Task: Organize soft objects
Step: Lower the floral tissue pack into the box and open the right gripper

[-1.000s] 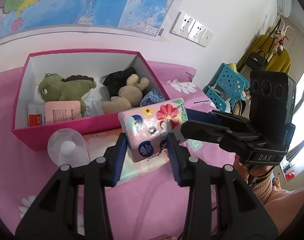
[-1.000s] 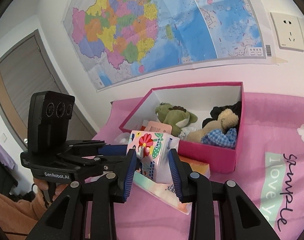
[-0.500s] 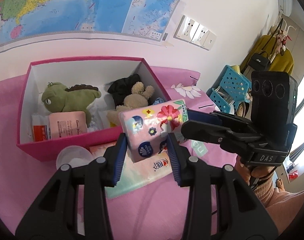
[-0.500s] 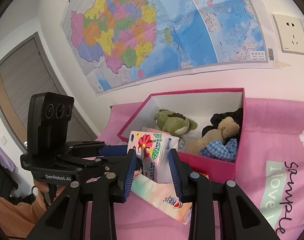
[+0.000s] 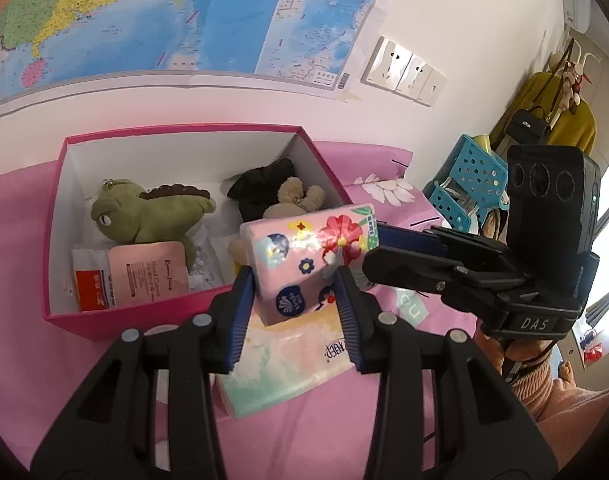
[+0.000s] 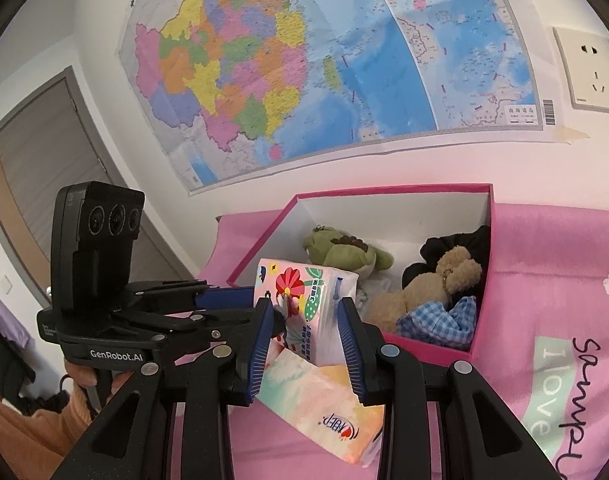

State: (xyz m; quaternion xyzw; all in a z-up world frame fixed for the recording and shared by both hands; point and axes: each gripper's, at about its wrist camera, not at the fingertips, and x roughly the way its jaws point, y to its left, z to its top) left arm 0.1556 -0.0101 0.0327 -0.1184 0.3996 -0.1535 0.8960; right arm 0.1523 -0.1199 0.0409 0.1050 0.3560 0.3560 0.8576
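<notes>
Between both sets of jaws we are clamping one flowered tissue pack (image 5: pixel 310 258): the left gripper (image 5: pixel 294 304) and the right gripper (image 6: pixel 304 330) each pinching an end, carrying it just above the box (image 5: pixel 192 312) front edge. Inside we are seeing the dinosaur (image 5: pixel 144 216) and bear (image 6: pixel 428 292) already stowed. A second tissue pack (image 6: pixel 324 408) is waiting on the bedspread (image 6: pixel 544 240).
</notes>
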